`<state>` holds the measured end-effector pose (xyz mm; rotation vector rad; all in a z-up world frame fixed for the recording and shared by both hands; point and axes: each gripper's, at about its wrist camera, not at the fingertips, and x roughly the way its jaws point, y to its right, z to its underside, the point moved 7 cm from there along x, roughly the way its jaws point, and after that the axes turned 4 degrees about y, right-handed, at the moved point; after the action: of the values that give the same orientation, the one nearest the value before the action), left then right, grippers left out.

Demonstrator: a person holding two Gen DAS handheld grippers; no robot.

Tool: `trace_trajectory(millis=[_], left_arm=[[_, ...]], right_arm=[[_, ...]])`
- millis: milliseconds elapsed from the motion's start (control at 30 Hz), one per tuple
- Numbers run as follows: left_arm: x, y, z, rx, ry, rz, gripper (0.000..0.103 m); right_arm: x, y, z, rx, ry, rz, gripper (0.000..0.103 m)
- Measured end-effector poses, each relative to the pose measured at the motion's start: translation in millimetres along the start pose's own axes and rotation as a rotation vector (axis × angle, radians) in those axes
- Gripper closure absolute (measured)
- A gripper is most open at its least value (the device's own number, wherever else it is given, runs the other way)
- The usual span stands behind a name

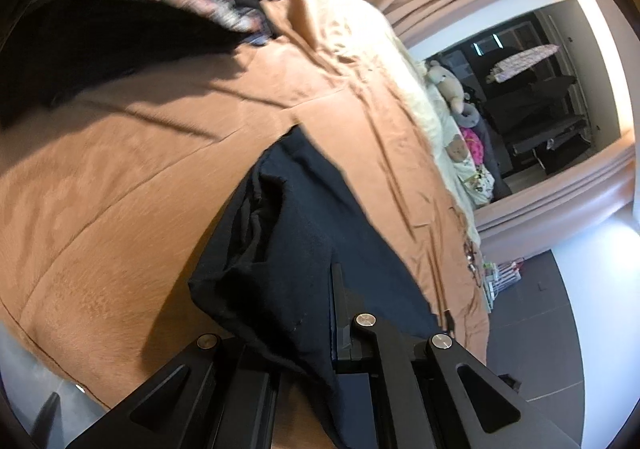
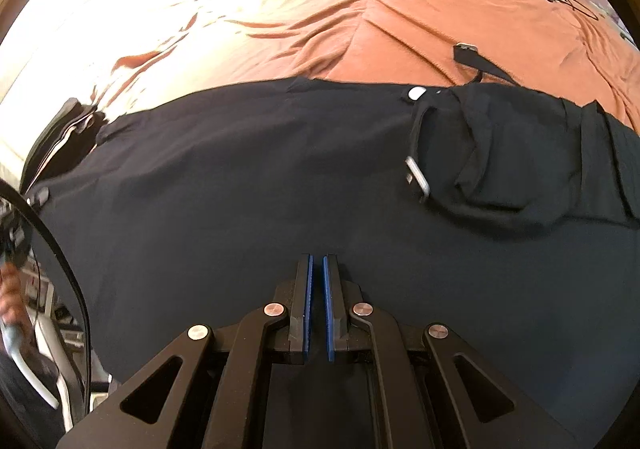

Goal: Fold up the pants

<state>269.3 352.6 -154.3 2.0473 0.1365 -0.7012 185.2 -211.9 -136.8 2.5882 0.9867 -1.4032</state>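
Observation:
Dark navy pants [image 2: 240, 169] lie spread across an orange bedspread [image 2: 440, 9], waistband to the right, with a pocket lining [image 2: 500, 169] turned out and a metal clasp [image 2: 418, 177] showing. My right gripper [image 2: 316, 259] is shut, its blue pads nearly together with nothing seen between them, tips low over the middle of the fabric. In the left wrist view a bunched end of the pants [image 1: 288, 233] hangs raised above the bedspread [image 1: 140, 169]. My left gripper [image 1: 332, 289] is shut on it, and the cloth drapes over and hides the left finger.
Dark clothes with a plaid band [image 1: 120, 29] lie at the bed's far left. Plush toys [image 1: 444, 81] sit along the far edge, with grey floor [image 1: 540, 329] beyond. A black strap [image 2: 472, 57] rests on the bedspread above the waistband. A person's hand [image 2: 10, 301] shows at the left edge.

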Motion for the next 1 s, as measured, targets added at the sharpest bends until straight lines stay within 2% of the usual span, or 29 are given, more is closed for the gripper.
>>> trace_trajectory(millis=[433, 667, 1000], left_arm=[[-24.7, 107.9, -20.7, 0.135, 0.036, 0.138, 0.101], [-32.0, 172.3, -22.5, 0.226, 0.033, 0.211, 0.101], [-38.1, 267.7, -6.1, 0.356, 0.026, 0.297, 0.101]], right_arm=[[-44.0, 7.9, 50.9, -0.017, 0.02, -0.074, 0.101], [-90.1, 32.5, 57.0, 0.025, 0.11, -0.079, 0.101], [-155.4, 65.0, 65.3, 0.07, 0.228, -0.11, 0.1]])
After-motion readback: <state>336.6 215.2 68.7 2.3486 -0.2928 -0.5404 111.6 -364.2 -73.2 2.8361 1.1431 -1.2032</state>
